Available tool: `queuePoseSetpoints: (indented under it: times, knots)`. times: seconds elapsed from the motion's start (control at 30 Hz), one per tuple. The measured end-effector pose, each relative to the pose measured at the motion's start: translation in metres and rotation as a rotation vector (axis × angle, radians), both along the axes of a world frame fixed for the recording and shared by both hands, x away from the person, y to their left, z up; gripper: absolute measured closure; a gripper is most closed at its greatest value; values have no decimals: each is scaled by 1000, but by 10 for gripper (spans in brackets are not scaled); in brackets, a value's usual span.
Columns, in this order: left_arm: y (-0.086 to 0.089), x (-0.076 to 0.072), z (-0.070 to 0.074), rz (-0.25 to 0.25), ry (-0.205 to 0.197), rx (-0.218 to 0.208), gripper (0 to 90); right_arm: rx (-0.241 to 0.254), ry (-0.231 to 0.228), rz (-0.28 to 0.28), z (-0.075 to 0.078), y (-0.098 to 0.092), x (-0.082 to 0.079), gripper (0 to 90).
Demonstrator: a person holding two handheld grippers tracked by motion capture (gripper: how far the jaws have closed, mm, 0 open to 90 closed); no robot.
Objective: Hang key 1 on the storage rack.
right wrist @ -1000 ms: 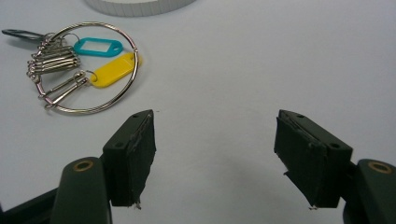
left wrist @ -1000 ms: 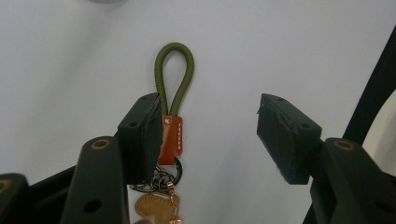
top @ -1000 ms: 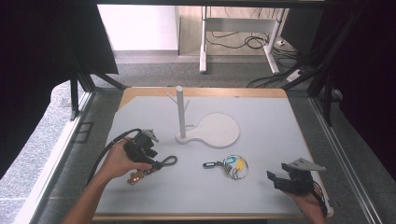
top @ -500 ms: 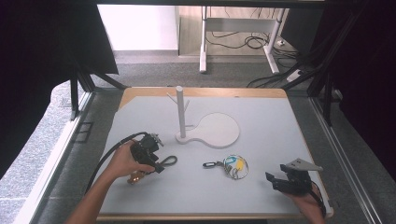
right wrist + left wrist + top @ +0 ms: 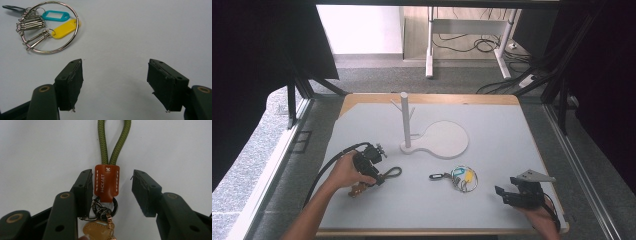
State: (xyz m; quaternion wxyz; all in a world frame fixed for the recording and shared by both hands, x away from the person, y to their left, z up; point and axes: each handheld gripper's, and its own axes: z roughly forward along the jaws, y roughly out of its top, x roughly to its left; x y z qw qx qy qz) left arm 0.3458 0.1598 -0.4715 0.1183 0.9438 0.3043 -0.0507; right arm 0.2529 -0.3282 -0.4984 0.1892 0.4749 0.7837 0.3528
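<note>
Left tongs point(image 5: 110, 192) narrowing around one keychain point(image 5: 107, 183), ungripped; right tongs point(image 5: 115, 85) wide.

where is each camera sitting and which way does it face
High view: above the person's side, facing forward and down on the table; forearms and both grippers show.
Left gripper view: rides the left gripper, facing the leather-tabbed keychain; jaws closing around it.
Right gripper view: rides the right gripper, facing the key ring.
High and right views share the key ring.
</note>
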Motion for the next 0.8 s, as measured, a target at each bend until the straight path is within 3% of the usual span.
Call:
queuePoseSetpoints:
  times: [0.07, 0.3, 0.7, 0.8]
  knots:
    - [-4, 1, -2, -4, -6, 55, 542, 0, 5, -1, 0, 0, 0, 289]
    - [-11, 3, -7, -26, 3, 113, 577, -3, 9, 5, -1, 1, 1, 289]
    - [-22, -6, -7, -41, -63, 181, 665, -3, 12, 0, -2, 0, 2, 289]
    - [-21, -5, -7, -38, -60, 171, 667, -6, 11, -1, -2, 1, 2, 289]
